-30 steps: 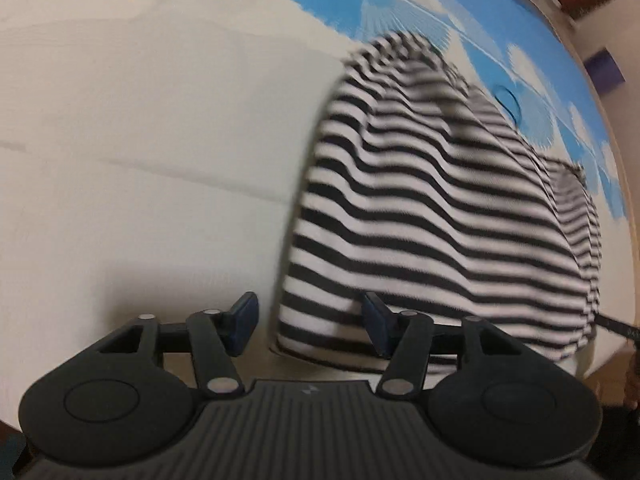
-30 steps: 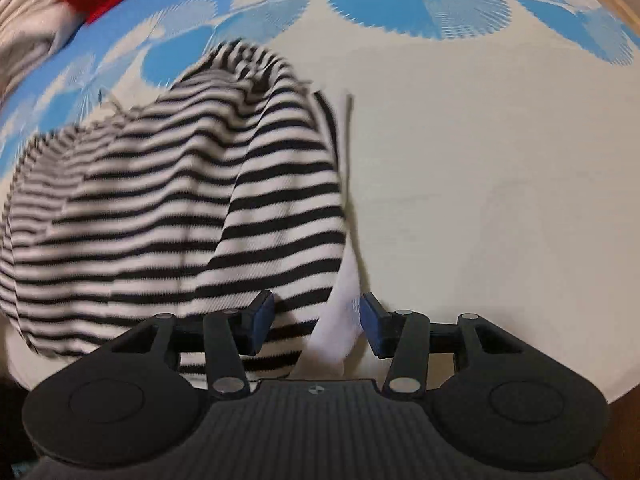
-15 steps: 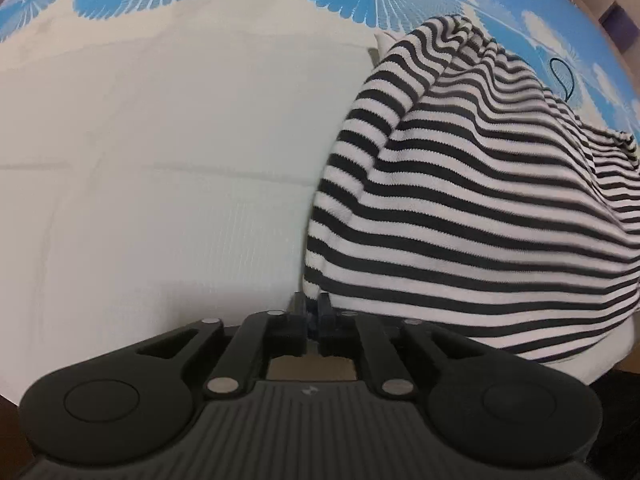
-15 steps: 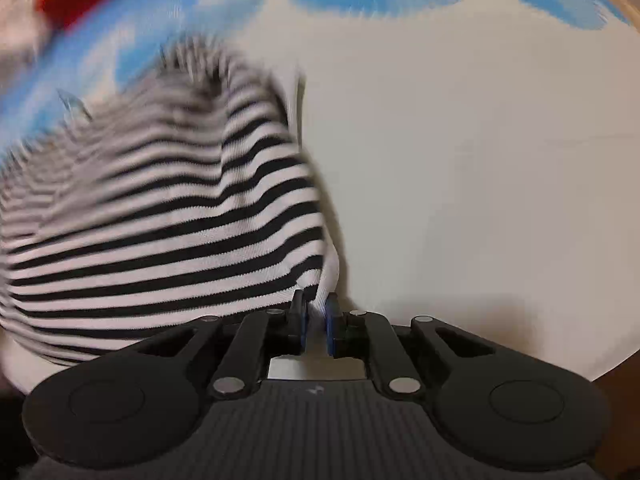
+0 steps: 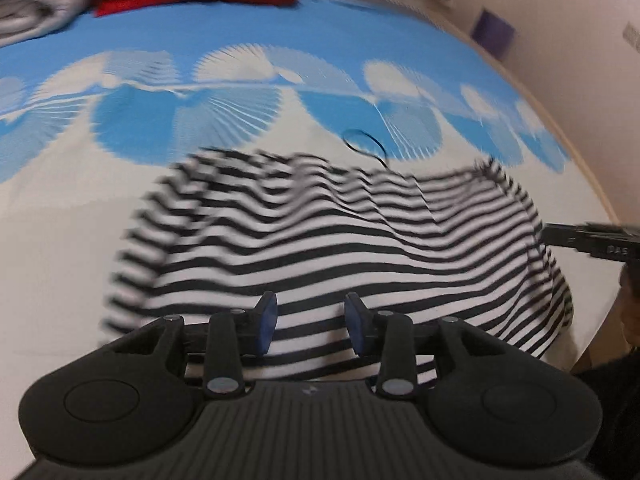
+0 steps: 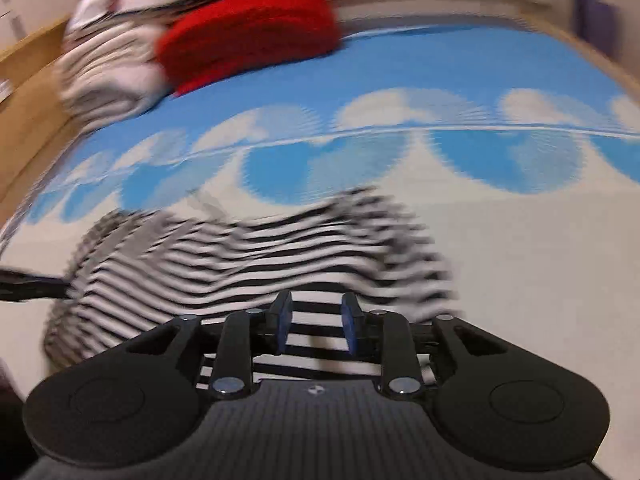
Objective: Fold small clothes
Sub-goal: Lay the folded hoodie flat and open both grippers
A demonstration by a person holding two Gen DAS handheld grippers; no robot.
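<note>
On the near, white part of the bedsheet (image 5: 48, 240) sits the striped top (image 5: 328, 240) — black and white, bunched into a wide rumpled heap with its far edge just reaching the blue fan-pattern band. It's blurry in both my views, so I can't tell how neatly it lies. My left gripper (image 5: 311, 320) hangs over the near edge of it, jaws opening, blue pads apart with only stripes showing behind the gap, nothing pinched. Same deal with my right gripper (image 6: 316, 322) — jaws spreading, pads clear of the cloth, the top lying under it. From the left view the right tool pokes in at the right edge, beside that end of the top. A thin dark loop (image 5: 362, 145) lies on the sheet just past the top. Way back there's a red folded thing (image 6: 248, 36) next to a pale pile of laundry (image 6: 108, 68).
</note>
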